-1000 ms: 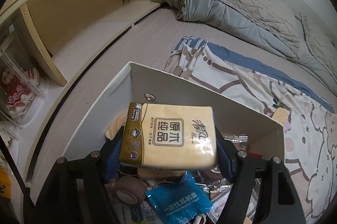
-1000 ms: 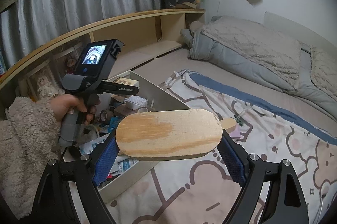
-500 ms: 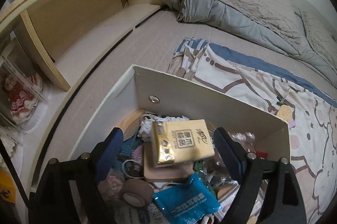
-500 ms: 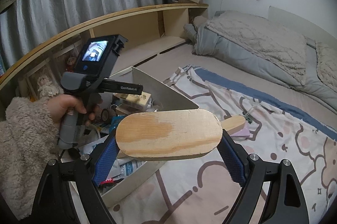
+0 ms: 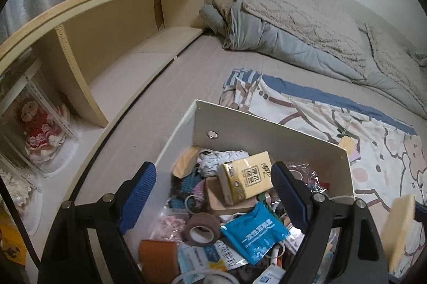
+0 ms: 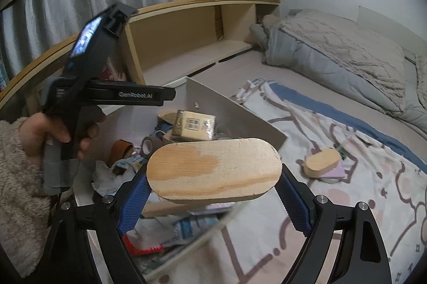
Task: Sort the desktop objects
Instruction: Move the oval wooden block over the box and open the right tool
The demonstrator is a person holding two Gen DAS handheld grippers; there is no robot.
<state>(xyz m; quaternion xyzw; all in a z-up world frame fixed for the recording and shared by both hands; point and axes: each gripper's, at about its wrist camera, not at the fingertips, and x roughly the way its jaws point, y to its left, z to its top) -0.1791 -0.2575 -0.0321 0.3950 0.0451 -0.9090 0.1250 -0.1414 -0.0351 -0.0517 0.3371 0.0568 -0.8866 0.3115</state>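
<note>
The yellow tissue pack (image 5: 246,181) lies tilted on top of the clutter inside the white box (image 5: 267,135), beside a blue packet (image 5: 253,233) and a brown tape roll (image 5: 201,228). The left gripper (image 5: 210,193) hangs above it, its blue fingers (image 5: 137,193) spread wide with nothing pressed between them. The right gripper (image 6: 213,193) clamps its fingers (image 6: 134,201) on the ends of a rounded wooden board (image 6: 213,169) over the box's near edge. A second wooden piece (image 6: 321,161) lies on the patterned sheet (image 6: 347,198) on the bed.
</note>
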